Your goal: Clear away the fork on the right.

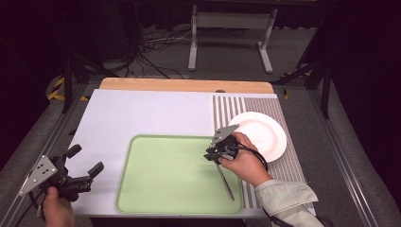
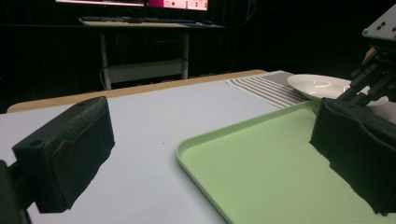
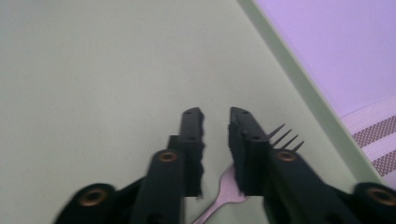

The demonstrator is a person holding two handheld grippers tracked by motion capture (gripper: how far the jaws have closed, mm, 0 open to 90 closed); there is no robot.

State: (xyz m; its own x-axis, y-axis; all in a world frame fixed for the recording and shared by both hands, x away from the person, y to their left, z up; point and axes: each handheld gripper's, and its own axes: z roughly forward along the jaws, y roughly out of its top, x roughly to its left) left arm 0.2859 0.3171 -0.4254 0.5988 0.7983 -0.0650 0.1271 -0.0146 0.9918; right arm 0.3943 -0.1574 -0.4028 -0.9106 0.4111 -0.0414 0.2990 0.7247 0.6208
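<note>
A metal fork (image 1: 226, 182) lies on the pale green tray (image 1: 165, 175) near its right edge, handle toward the person. My right gripper (image 1: 213, 153) hangs over the fork's head. In the right gripper view its jaws (image 3: 215, 114) stand close together with a narrow gap. The fork's neck (image 3: 224, 189) shows in that gap, clear of the left pad, and the tines poke out past the right jaw. My left gripper (image 1: 85, 172) rests at the table's front left corner, jaws wide open (image 2: 210, 154) and empty, facing the tray (image 2: 261, 172).
A white plate (image 1: 260, 135) sits on a striped placemat (image 1: 283, 161) right of the tray, close behind the right hand. A white mat (image 1: 142, 113) covers the rest of the wooden table. The plate (image 2: 317, 86) also shows beyond the tray's far corner.
</note>
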